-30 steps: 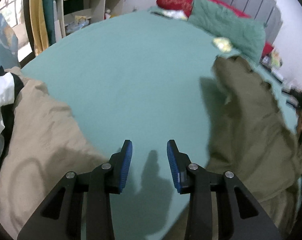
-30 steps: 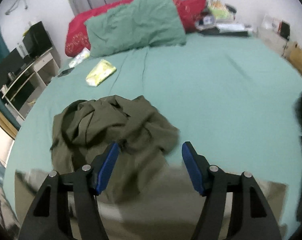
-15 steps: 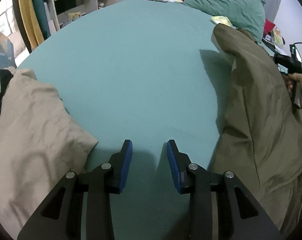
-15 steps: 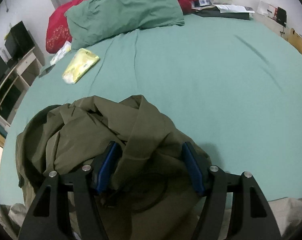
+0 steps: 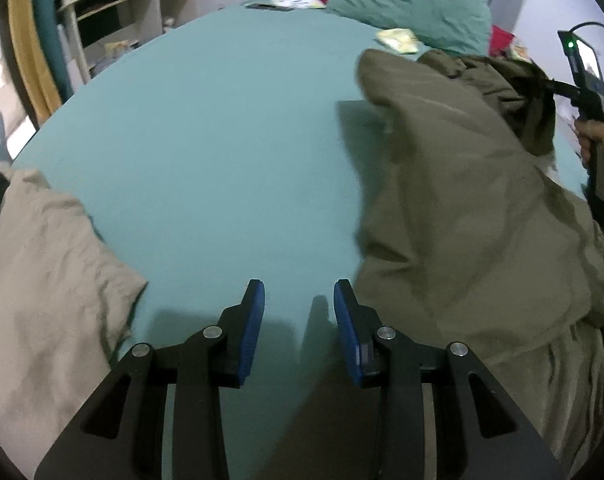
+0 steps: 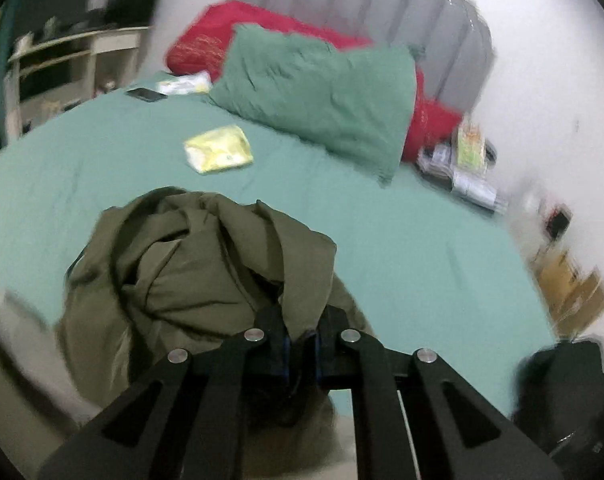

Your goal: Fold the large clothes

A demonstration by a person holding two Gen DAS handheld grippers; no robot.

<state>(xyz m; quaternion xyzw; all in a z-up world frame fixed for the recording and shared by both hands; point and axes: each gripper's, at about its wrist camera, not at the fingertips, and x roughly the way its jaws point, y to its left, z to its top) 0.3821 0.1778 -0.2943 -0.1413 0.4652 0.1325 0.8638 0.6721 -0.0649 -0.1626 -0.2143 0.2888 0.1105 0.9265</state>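
Right tongs clamped on the olive garment over the bed; left tongs empty.

The bed point(image 5: 221, 128), under a teal sheet, filled both views, and everything else sat relative to it. The olive garment point(image 5: 462, 208) hung bunched above the bed's right part, lifted at one gathered fold and draping down to the sheet. A beige garment point(image 5: 49, 280) lay crumpled at the bed's near left edge. A green pillow point(image 6: 322, 96) leaned on a red one point(image 6: 205, 48) at the head of the bed, with a yellow packet point(image 6: 217, 150) on the sheet just before them. The left tongs point(image 5: 298, 322) hovered over bare sheet at the bed's near edge, blue pads well apart, gripping nothing. The right tongs point(image 6: 299, 344) were closed tight, pinching the olive fold.
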